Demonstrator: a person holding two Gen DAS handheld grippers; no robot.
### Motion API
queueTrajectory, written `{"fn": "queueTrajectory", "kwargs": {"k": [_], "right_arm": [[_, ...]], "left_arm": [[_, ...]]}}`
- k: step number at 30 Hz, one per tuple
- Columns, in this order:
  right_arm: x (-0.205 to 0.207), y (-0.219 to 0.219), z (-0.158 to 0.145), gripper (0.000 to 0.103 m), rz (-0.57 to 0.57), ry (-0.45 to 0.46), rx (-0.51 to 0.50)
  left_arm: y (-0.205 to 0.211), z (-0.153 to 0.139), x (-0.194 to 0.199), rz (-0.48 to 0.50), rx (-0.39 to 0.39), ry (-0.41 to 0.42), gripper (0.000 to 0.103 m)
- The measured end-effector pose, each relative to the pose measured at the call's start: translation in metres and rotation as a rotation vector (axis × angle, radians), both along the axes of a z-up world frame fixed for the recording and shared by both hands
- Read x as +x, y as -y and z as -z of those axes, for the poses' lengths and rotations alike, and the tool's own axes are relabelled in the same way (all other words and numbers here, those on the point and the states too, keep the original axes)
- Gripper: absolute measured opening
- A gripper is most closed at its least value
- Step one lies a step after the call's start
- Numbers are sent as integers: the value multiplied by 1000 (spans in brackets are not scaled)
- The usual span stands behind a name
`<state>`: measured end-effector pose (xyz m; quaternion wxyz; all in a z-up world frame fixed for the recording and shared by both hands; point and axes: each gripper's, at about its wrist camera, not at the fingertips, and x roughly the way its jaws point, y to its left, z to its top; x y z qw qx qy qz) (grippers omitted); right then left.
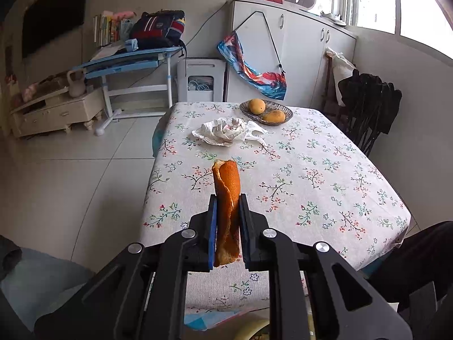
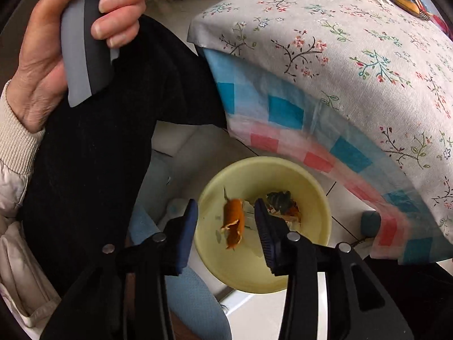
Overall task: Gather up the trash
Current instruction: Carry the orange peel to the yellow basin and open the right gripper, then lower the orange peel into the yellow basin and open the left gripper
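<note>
Currently the left gripper (image 1: 228,209) sits above the table's (image 1: 325,170) near edge, bare cloth ahead up to the crumpled bag (image 1: 226,131) and fruit basket (image 1: 266,112). It is clamped on a peel (image 1: 226,198) — long axis running forward along the fingers, tip away. Right gripper (image 2: 226,221) spread wide, holding nothing, over the bin (image 2: 311,192) just beside the table's corner — a second peel (image 2: 233,221) blurred between its fingers.

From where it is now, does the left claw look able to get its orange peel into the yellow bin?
Probably yes. The left claw is shut on the orange peel above the table's near edge. The yellow bin sits open on the floor beside that edge; only the open right claw hovers over it.
</note>
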<state>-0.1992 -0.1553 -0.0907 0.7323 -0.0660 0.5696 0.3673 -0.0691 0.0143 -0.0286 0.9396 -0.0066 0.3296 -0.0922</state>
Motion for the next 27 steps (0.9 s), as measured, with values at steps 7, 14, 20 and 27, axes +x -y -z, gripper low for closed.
{"fn": "queueTrajectory", "kwargs": {"k": [7, 14, 20, 27], "right_arm": [[11, 40, -28, 53, 214, 103, 127], [24, 87, -44, 57, 460, 137, 341], [27, 113, -43, 58, 590, 105, 460], [23, 130, -48, 59, 666, 103, 514]], "left_arm": [[2, 1, -18, 20, -1, -11, 14], [20, 8, -40, 72, 38, -40, 14], [40, 16, -60, 133, 76, -71, 14], [68, 33, -83, 250, 124, -155, 14]]}}
